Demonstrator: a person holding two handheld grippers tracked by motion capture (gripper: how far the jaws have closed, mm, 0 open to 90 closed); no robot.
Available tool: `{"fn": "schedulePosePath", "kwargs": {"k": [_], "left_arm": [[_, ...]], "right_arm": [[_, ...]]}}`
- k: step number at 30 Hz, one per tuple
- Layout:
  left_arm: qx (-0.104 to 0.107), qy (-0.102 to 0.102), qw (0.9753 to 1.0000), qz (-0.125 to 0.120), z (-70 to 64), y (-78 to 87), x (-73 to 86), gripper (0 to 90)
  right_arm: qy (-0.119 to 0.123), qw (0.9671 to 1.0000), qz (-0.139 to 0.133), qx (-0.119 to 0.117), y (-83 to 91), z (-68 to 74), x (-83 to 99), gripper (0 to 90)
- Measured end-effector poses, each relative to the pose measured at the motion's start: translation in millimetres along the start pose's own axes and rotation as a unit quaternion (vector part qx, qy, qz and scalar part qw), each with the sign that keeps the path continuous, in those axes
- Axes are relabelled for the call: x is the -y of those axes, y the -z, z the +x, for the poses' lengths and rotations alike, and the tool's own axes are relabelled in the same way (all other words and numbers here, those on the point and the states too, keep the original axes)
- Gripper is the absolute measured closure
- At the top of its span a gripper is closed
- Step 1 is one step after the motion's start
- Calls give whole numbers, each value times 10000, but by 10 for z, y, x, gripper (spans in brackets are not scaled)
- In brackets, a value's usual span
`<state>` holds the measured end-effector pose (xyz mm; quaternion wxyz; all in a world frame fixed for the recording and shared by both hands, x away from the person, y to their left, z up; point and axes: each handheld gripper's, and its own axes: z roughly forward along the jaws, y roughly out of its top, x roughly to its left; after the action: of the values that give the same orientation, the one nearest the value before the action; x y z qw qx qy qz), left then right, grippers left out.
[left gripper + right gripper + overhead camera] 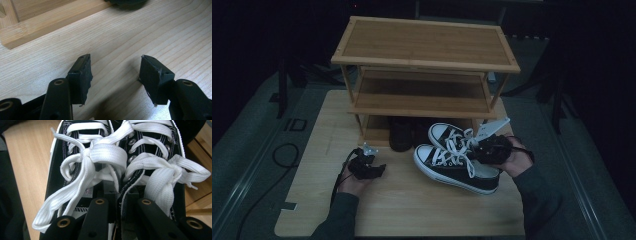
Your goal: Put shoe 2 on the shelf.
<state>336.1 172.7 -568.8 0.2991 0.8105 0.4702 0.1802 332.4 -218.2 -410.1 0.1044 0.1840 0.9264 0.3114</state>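
High view: a pair of black canvas sneakers point(457, 162) with white laces lies on the desk point(412, 200) in front of a three-tier bamboo shoe rack point(424, 75); dark shoes point(402, 134) already sit on its bottom shelf.
Right gripper point(489, 148): clenched on the inner collars of both sneakers point(117, 170), pinching the pair together at the heel end.
Left gripper point(368, 167): released, jaws spread and holding nothing, low over bare desk point(120, 32), well apart from the sneakers.
Step in hand: likely gripping the pair to carry it to the rack.
Next move: probably lift both sneakers level, toes first, onto a free shelf; loose laces could snag.
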Motion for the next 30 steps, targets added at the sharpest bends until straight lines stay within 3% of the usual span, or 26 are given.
{"fn": "schedulePosePath", "kwargs": {"k": [11, 30], "left_arm": [[-2, 0, 10000, 2, 0, 0, 0, 436], [-1, 1, 10000, -15, 0, -1, 2, 436]], "right_arm": [[50, 10000, -28, -50, 59, 3, -13, 849], [388, 9980, -263, -421, 136, 16, -231, 851]]}}
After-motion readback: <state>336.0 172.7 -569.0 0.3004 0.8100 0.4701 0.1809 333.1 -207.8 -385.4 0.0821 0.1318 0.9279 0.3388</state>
